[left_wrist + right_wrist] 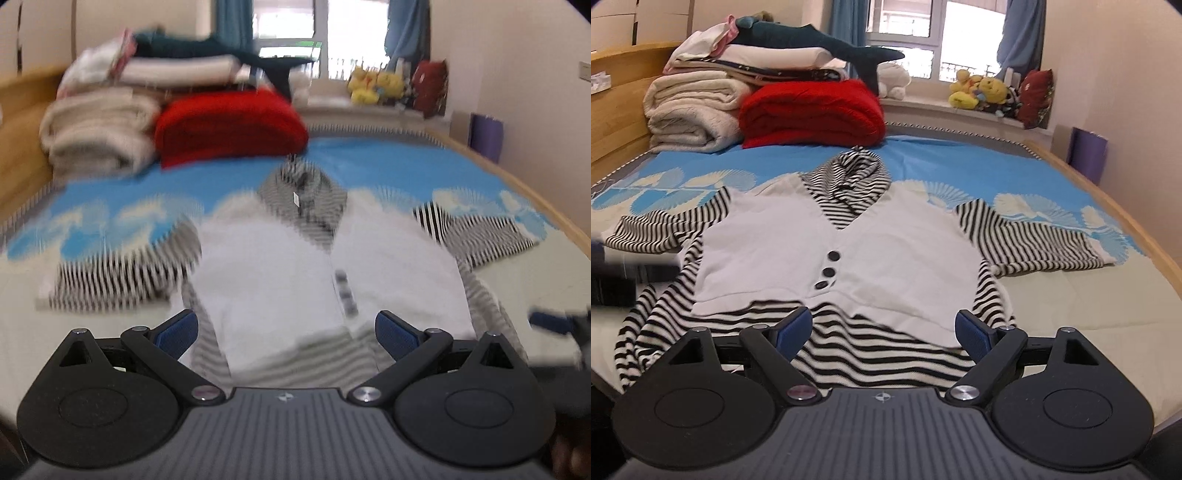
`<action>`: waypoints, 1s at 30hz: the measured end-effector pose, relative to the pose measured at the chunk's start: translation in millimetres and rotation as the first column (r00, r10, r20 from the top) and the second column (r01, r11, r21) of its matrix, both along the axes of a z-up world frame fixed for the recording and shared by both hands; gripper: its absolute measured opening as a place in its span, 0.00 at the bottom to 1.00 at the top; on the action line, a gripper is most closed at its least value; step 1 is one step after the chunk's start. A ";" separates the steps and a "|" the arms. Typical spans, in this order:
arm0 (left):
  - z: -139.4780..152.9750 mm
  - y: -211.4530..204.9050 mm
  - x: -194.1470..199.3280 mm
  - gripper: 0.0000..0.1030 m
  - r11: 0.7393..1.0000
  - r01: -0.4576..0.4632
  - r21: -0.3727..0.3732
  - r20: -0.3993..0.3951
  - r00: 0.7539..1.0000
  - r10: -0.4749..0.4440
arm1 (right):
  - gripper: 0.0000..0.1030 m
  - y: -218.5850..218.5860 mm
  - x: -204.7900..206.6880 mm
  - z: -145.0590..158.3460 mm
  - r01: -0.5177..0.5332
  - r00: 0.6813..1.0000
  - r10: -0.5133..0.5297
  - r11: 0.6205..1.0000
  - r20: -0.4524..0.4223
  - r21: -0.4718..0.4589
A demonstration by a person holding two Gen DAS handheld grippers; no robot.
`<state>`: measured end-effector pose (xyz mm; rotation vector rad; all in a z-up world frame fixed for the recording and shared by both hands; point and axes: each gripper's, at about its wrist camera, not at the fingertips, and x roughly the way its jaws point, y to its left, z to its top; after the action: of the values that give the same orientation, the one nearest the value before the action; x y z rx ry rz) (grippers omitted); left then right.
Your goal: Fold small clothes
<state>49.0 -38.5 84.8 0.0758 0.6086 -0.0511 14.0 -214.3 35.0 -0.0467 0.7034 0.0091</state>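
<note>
No words or numbers could be read anywhere. A small white tag (296, 198) sat at the neck of the striped top (834, 236), but it was too blurry to read. Each gripper body had only a tiny cross-in-circle mark (884, 397), with no letters.

Left wrist view: whole scene motion-blurred; striped top (280, 266) w/ buttons smeared, collar tag unreadable. Right gripper (561, 325) a blurred streak cut by right edge. Right wrist view: left gripper (613, 273) blurred, cut by left edge; jaw state indeterminate in both.
</note>
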 end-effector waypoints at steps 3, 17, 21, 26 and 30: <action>19.0 8.6 35.6 0.79 1.000 0.019 0.004 0.069 0.997 -0.019 | 0.83 -4.1 2.8 1.0 0.037 0.999 -0.036 0.999 0.021 -0.009; -45.9 188.4 206.9 0.33 0.967 -0.235 -0.099 -0.041 0.972 0.232 | 0.77 -20.2 57.0 57.1 -0.049 0.997 0.045 0.997 0.068 0.062; -75.0 269.4 217.5 0.17 0.902 -0.406 -0.144 -0.101 0.913 0.395 | 0.38 -10.7 124.1 76.2 -0.124 0.990 0.110 0.976 0.089 0.179; -100.1 346.9 213.1 0.18 0.809 -0.569 -0.151 -0.149 0.822 0.550 | 0.31 15.9 209.3 67.7 -0.150 0.984 0.132 0.975 0.116 0.162; -121.8 408.7 210.4 0.37 0.692 -0.692 -0.207 -0.241 0.721 0.650 | 0.40 32.4 247.1 32.4 -0.135 0.989 0.124 0.979 0.080 0.150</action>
<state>259.4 370.2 -37.0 -0.4463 0.7451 0.5870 261.0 -181.9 67.5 0.0564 0.6270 0.1863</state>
